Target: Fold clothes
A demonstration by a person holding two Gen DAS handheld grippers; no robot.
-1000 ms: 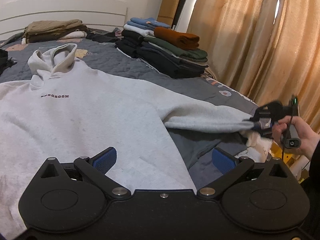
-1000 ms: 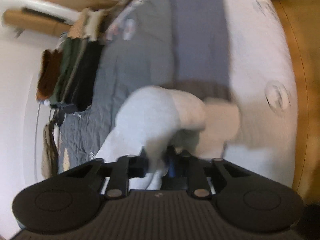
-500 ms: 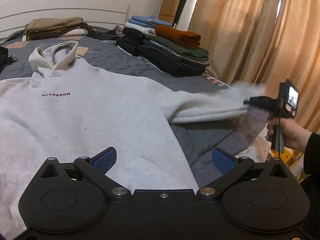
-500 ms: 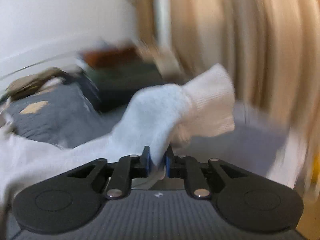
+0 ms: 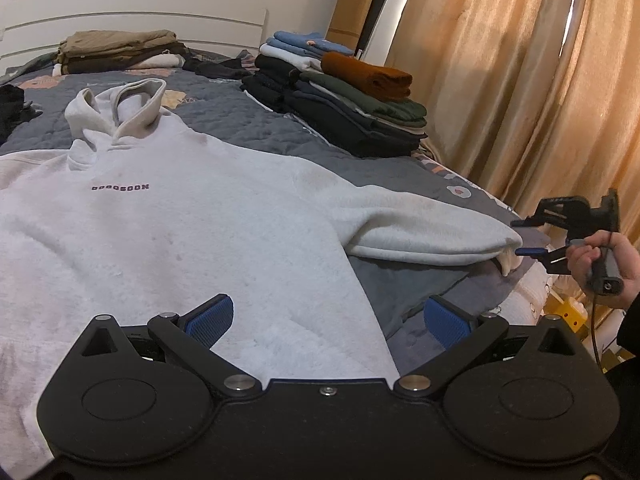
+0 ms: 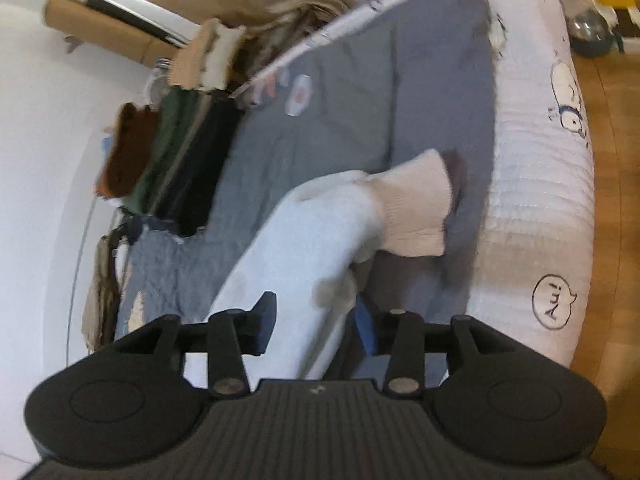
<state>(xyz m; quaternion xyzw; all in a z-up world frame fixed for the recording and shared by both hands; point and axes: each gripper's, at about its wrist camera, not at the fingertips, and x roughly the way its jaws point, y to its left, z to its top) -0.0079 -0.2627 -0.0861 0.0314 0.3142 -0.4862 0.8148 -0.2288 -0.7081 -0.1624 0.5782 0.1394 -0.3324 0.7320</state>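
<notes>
On quilted bed [image 5: 248, 128], fleecy hoodie [image 5: 192, 232], ribbed cuff [image 6: 416, 208]

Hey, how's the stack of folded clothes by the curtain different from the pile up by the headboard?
The stack by the curtain stands taller, with many garments; the pile by the headboard is lower and holds fewer. The curtain stack is mostly black and dark green, with a rust-brown piece and blue ones on top; the headboard pile is tan and brown, with a white piece at the bottom. Both are folded and sit on the grey quilt.

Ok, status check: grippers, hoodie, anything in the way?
Left gripper open, empty, over hoodie. Right gripper opening, sleeve between jaws. Hoodie flat on bed. Nothing blocking.
</notes>
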